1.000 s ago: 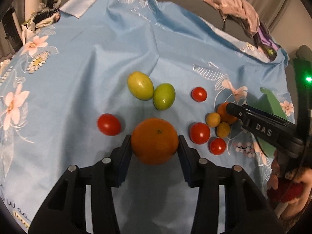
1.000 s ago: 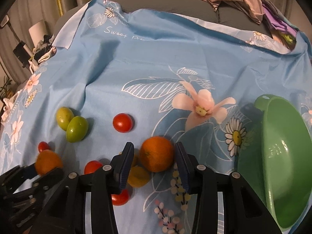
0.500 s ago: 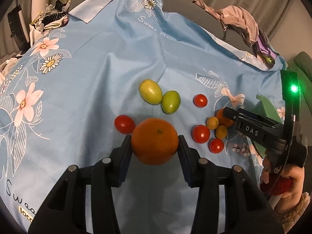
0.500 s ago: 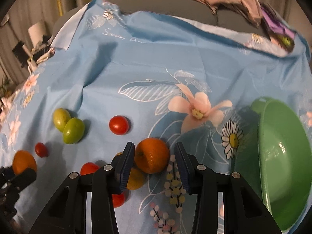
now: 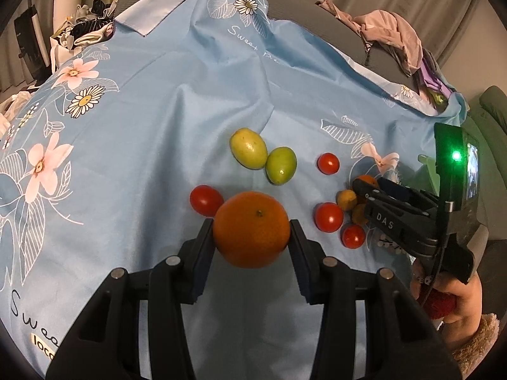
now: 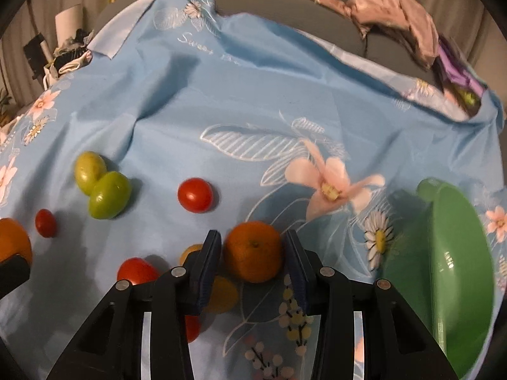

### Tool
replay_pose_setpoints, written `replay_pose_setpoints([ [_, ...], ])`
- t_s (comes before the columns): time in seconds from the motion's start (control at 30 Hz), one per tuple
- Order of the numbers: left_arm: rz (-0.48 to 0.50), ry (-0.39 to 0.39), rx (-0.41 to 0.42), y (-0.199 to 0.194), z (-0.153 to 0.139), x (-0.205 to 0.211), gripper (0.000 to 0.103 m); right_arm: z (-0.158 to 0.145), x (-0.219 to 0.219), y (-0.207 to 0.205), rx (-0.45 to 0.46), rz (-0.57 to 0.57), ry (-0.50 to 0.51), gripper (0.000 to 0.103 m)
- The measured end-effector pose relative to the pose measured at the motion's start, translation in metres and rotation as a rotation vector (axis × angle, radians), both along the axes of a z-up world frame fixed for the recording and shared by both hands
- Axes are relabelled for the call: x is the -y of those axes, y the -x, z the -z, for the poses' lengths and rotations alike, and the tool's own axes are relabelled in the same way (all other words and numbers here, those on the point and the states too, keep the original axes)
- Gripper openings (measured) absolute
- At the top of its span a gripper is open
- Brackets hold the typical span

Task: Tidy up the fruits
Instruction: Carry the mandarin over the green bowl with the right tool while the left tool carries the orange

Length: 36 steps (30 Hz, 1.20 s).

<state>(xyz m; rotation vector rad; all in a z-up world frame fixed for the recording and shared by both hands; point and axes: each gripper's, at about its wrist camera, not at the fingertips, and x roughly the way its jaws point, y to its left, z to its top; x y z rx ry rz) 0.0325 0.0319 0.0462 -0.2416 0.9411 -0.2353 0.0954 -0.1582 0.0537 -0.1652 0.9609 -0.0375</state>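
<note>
Green bowl [image 6: 459,272] at far right, tilted on the blue cloth [image 5: 158,133], inside looks empty. Since a second ago both my tongs have lifted higher. My left tongs [image 5: 252,237] clamp the big orange [image 5: 252,229], glossy, stem dot up. My right tongs [image 6: 253,253] bracket the small orange [image 6: 253,250] left of the bowl; grip contact unclear.

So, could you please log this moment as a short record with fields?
left claw: shut on large orange, lifted
right claw: straddling small orange; grip unclear
green bowl: right edge, tilted, holds no fruit
green fruits: two, touching
red tomatoes: loose on blue floral cloth
</note>
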Motion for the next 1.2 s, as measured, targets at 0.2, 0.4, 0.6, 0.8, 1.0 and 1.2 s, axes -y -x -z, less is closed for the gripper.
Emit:
replay_pose_setpoints([
  [0.2,-0.010,0.018,0.003,-0.001,-0.003,-0.006,0.045,-0.011,0.007,0.009,0.007,0.027,-0.112,0.040],
  [0.4,-0.033,0.043,0.022,0.000,-0.012,-0.017,0.046,-0.033,0.002,0.049,0.006,-0.043,-0.369,0.040],
  [0.6,-0.061,0.058,0.026,0.002,-0.017,-0.030,0.046,0.000,-0.064,0.077,-0.116,-0.200,-0.396,0.040],
  [0.8,-0.067,0.062,0.031,0.003,-0.019,-0.034,0.046,0.003,-0.086,0.082,-0.068,-0.237,-0.296,0.041],
  [1.0,-0.051,0.052,0.031,0.004,-0.018,-0.029,0.046,0.019,-0.086,0.083,-0.115,-0.227,-0.262,0.052],
  [1.2,-0.048,0.025,0.042,0.006,-0.021,-0.024,0.046,0.016,-0.087,0.081,-0.070,-0.229,-0.241,0.044],
])
